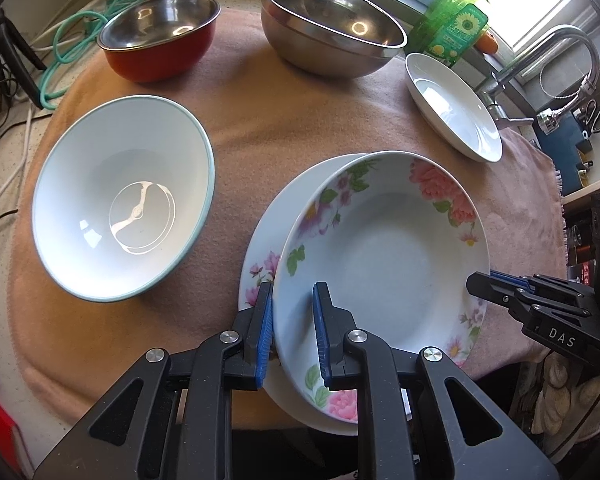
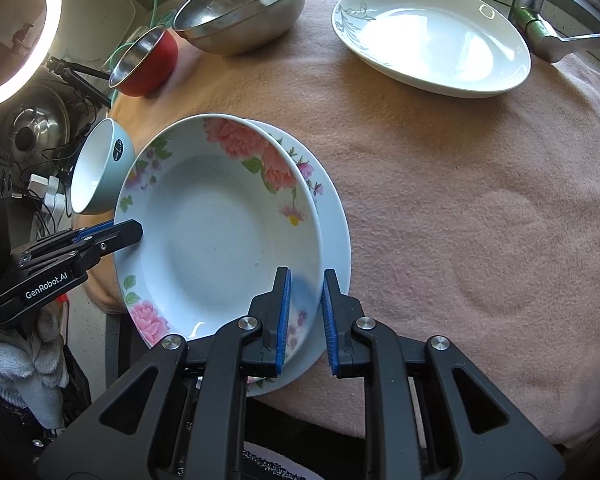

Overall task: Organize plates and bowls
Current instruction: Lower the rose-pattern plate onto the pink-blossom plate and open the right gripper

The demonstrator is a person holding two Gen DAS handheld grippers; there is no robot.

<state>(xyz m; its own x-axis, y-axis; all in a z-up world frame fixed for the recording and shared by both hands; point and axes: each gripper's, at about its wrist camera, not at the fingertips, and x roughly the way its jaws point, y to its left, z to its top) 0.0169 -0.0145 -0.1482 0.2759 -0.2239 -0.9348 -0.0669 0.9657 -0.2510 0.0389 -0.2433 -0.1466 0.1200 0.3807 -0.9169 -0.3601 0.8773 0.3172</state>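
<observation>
A flowered deep plate [image 1: 384,264] sits on top of a bigger flowered flat plate [image 1: 268,236], near the front edge of a pink cloth [image 1: 284,120]. The deep plate has nothing in it. It is pushed a bit to one side, so part of the flat plate's rim shows.

A white bowl with a pale blue rim [image 1: 120,200] stands just beside the stack and is bare inside. At the back stand a red bowl with a shiny steel inside [image 1: 160,46] and a big steel bowl [image 1: 332,32], both with nothing in them. A plain white plate [image 1: 452,108] lies well apart from the stack, near a green soap bottle [image 1: 456,24] and a tap [image 1: 564,52].

The left gripper [image 1: 292,332] has its jaws a little apart with the deep plate's rim between them. One blue pad [image 1: 265,332] sits at the outside of the rim and the other rests on the inside.

The right gripper [image 2: 305,320] is on the other side of the stack. Its jaws are also a little apart, and both plate rims sit between them. It is hard to tell if the pads press tight.
</observation>
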